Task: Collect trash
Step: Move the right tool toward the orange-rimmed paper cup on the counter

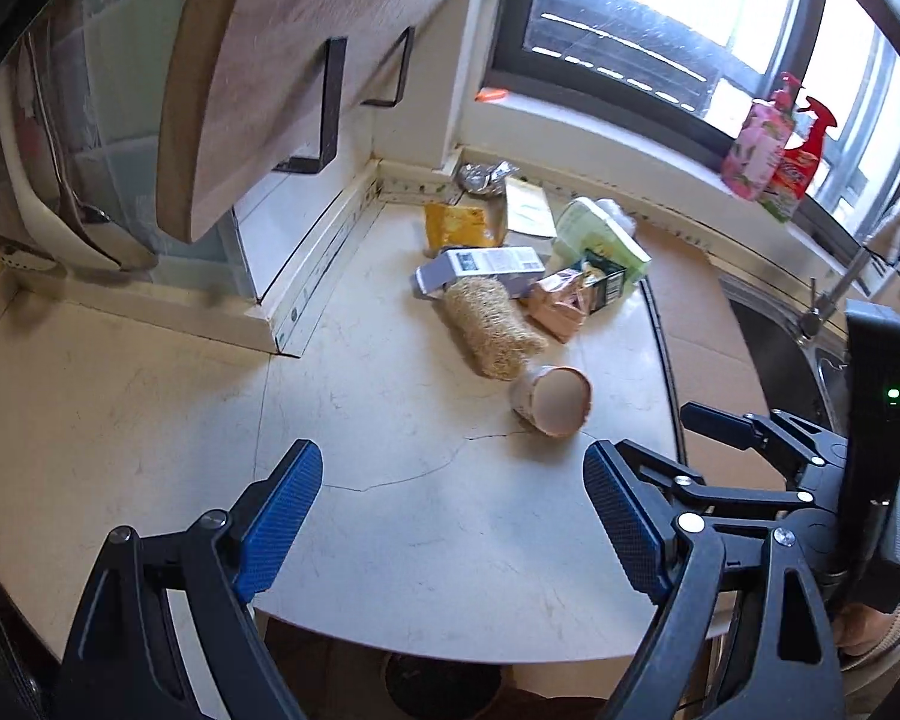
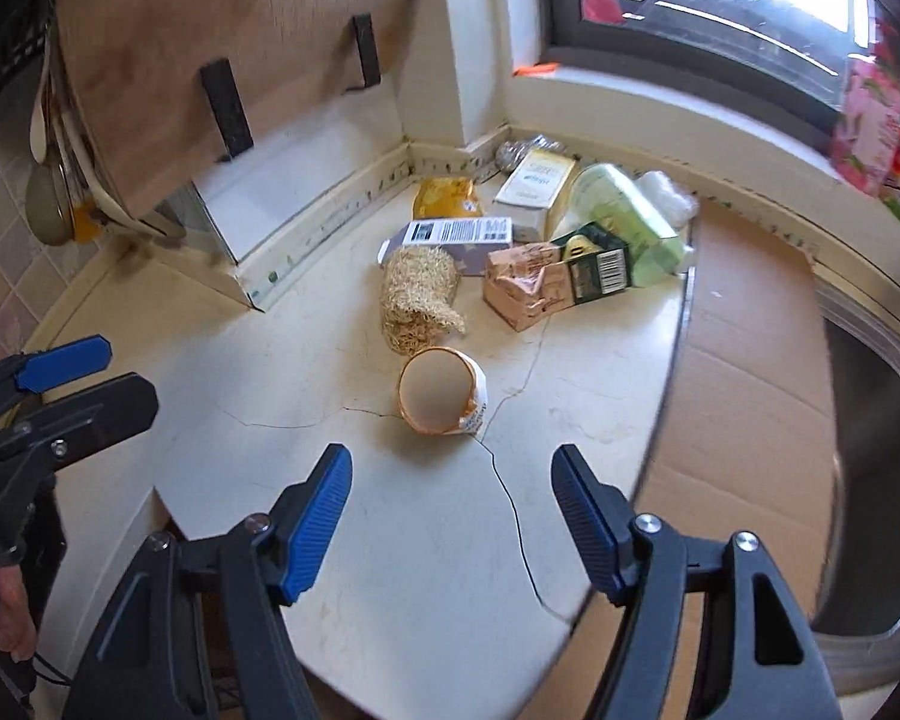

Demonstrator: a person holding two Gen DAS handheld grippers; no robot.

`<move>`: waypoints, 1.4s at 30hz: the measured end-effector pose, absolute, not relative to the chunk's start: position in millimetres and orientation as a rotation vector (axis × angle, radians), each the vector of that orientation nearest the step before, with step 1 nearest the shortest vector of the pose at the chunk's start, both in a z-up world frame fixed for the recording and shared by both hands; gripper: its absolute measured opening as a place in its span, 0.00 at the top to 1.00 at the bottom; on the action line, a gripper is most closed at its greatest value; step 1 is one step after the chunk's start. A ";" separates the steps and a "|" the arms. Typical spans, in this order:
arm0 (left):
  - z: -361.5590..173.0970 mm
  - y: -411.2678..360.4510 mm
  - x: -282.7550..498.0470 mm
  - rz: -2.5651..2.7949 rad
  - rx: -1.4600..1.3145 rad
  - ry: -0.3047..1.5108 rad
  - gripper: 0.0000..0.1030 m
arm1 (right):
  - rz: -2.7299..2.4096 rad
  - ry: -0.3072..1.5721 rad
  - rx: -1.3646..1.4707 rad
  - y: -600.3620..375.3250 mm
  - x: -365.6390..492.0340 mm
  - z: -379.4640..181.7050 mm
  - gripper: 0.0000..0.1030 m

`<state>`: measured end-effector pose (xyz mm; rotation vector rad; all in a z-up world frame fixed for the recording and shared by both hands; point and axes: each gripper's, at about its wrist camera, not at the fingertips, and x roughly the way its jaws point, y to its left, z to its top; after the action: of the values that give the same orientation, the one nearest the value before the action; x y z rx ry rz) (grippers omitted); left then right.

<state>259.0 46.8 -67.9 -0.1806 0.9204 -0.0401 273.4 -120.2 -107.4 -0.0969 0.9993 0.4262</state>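
Trash lies on a cracked white counter (image 1: 426, 516) (image 2: 426, 540). Nearest is a tipped paper cup (image 1: 551, 401) (image 2: 443, 391), its mouth facing me. Behind it lie a straw-like loofah (image 1: 491, 325) (image 2: 417, 299), a grey box (image 1: 480, 267) (image 2: 450, 235), a crumpled pink bag (image 1: 561, 300) (image 2: 519, 288), a dark carton (image 2: 597, 269), a green pack (image 1: 600, 231) (image 2: 624, 216) and a yellow bag (image 1: 459, 227) (image 2: 447, 197). My left gripper (image 1: 453, 489) is open and empty, short of the cup. My right gripper (image 2: 453, 495) is open and empty, just in front of the cup.
A sheet of cardboard (image 2: 744, 360) covers the counter to the right, next to a steel sink (image 2: 870, 450) with a tap (image 1: 858, 264). A wooden board (image 1: 306, 60) leans at the back left. Bottles (image 1: 774, 144) stand on the window sill.
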 end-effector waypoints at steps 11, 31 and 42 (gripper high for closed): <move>-98.9 55.7 287.9 0.062 -0.228 0.987 0.15 | 0.550 1.061 -0.195 -82.6 320.9 -153.5 0.33; -119.1 6.2 374.8 -0.029 -0.220 1.059 0.15 | 0.503 1.052 -0.126 -134.4 361.5 -150.3 0.49; -142.2 -5.8 433.7 0.000 -0.232 1.133 0.27 | 0.474 1.045 -0.039 -160.6 376.0 -142.2 0.49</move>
<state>433.7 -5.8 -142.2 -0.2325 1.1327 0.0003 376.0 -160.6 -142.2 -0.0389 1.0445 0.4736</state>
